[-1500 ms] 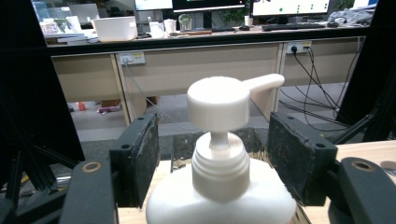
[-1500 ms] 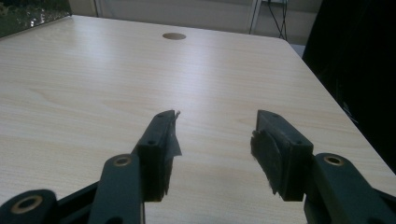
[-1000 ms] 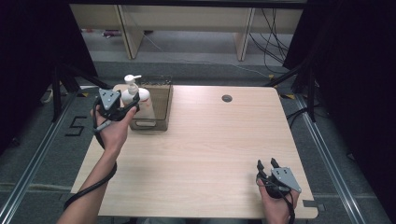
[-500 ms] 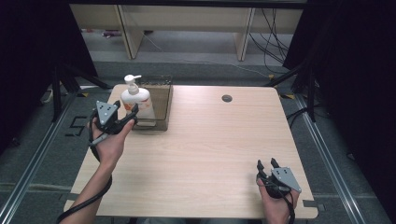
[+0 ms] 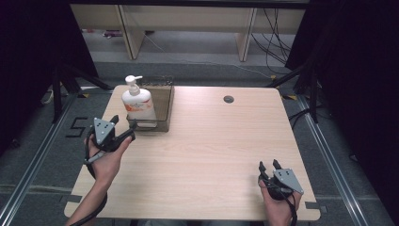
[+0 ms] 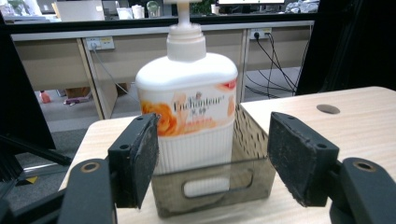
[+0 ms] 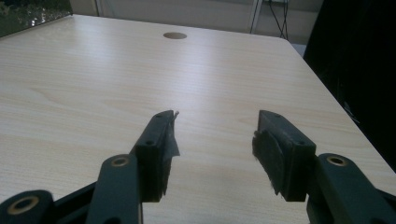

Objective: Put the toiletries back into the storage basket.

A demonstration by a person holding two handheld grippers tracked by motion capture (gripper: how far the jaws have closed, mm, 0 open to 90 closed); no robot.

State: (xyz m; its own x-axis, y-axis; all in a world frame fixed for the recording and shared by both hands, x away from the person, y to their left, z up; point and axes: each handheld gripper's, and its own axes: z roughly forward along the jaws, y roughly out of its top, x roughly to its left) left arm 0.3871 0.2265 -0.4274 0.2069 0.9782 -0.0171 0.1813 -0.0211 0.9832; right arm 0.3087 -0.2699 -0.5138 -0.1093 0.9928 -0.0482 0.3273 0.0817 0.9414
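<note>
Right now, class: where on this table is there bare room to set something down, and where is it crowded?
Free: the broad middle of the table, between the basket and the right gripper, and around the hole. Crowded: the far-left corner, where the lotion bottle stands in the basket, left gripper before it.

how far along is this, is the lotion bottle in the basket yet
Done: the lotion bottle stands upright in the dark basket. In hand: nothing; the left hand-held gripper is open, just short of the basket. The right hand-held gripper rests open near the table edge. Nothing visibly left.
</note>
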